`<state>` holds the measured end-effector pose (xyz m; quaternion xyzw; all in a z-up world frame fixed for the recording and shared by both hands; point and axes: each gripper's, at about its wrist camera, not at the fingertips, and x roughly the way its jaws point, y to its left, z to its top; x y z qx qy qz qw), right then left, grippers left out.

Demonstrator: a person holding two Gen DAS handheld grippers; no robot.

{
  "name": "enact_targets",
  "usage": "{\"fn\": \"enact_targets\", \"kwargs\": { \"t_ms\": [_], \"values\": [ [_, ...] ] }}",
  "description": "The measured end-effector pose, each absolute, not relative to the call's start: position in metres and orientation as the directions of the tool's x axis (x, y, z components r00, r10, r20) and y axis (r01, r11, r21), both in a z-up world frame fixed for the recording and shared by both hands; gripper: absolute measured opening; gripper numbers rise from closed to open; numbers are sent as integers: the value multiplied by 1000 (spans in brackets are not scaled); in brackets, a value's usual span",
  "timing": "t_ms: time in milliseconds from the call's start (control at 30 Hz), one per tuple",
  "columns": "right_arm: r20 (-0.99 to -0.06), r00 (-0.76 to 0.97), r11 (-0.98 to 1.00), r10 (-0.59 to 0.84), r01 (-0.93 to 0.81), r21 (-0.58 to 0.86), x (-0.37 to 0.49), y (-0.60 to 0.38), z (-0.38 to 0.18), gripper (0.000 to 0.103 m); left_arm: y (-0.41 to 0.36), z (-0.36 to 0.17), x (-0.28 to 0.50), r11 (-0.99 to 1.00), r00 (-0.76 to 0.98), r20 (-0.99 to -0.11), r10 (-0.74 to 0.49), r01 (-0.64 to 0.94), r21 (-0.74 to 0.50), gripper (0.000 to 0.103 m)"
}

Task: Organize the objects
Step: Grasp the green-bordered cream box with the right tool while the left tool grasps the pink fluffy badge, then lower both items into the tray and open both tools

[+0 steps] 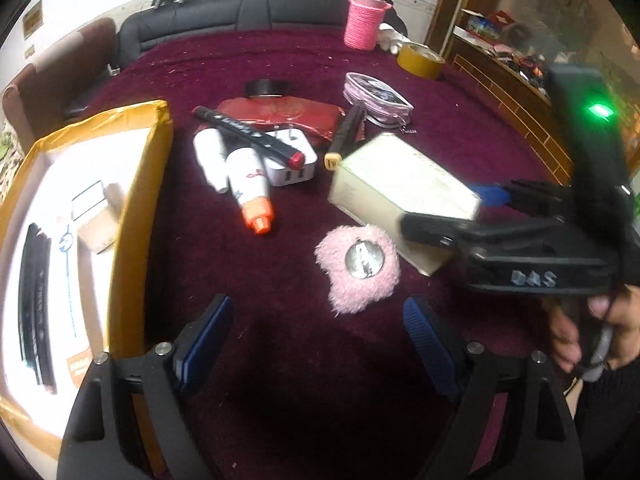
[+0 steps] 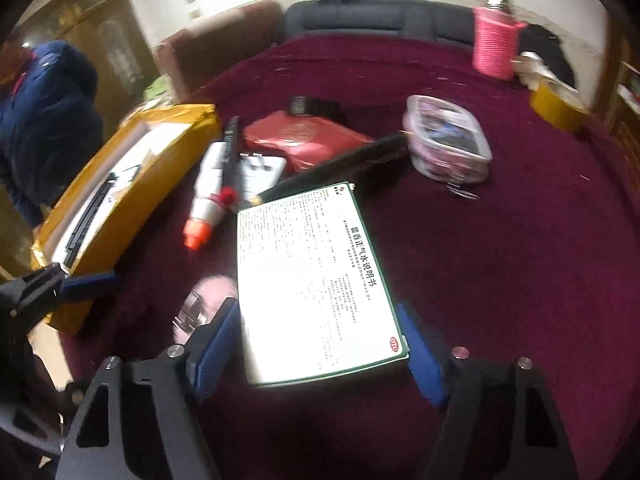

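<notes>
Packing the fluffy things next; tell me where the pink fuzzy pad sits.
Left wrist view, centre: the pink fuzzy pad lies on the maroon cloth, beside the medicine box.

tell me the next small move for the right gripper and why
Probably carry the white medicine box left toward the open yellow-edged carton. The right gripper is shut on it, seemingly lifted off the cloth, and the carton already holds items. The left gripper hangs open, empty.

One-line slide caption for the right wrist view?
Right claw grips the white medicine box above the maroon tablecloth.

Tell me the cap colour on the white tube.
Orange, on the white tube; clearest in the left wrist view.
</notes>
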<state>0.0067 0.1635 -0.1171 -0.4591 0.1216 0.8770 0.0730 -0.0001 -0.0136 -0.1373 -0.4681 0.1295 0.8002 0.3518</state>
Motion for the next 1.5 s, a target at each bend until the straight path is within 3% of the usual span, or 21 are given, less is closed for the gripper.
{"fn": "enact_targets", "kwargs": {
  "t_ms": [233,367,467,700,1033,1233,1500],
  "values": [
    [-822,-564,-906,73,-382,181,59,185,-117,81,16,-153,-17,-709,-245,-855,457,-681,-184,83],
    [-815,-574,-902,80,-390,186,66,184,-117,82,21,-160,-22,-717,-218,-859,464,-661,-220,38],
    [-811,-577,-903,93,-393,176,65,179,-116,82,16,-158,-18,-721,-220,-855,470,-654,-228,29],
    [-807,-585,-902,83,-389,189,56,165,-116,81,-5,-143,3,-720,-270,-847,458,-672,-174,27],
    [-703,-705,-913,-92,-222,342,24,118,-67,81,-116,-71,-30,-776,-343,-753,562,-534,-336,27],
    [-702,-700,-952,-134,-106,288,-60,70,-44,81,-177,-52,-105,-888,-487,-767,417,-399,-230,27],
    [-757,-652,-991,-37,-75,113,-179,31,-43,81,-202,-84,-210,-928,-443,-828,342,-300,-223,27]
  ]
}}
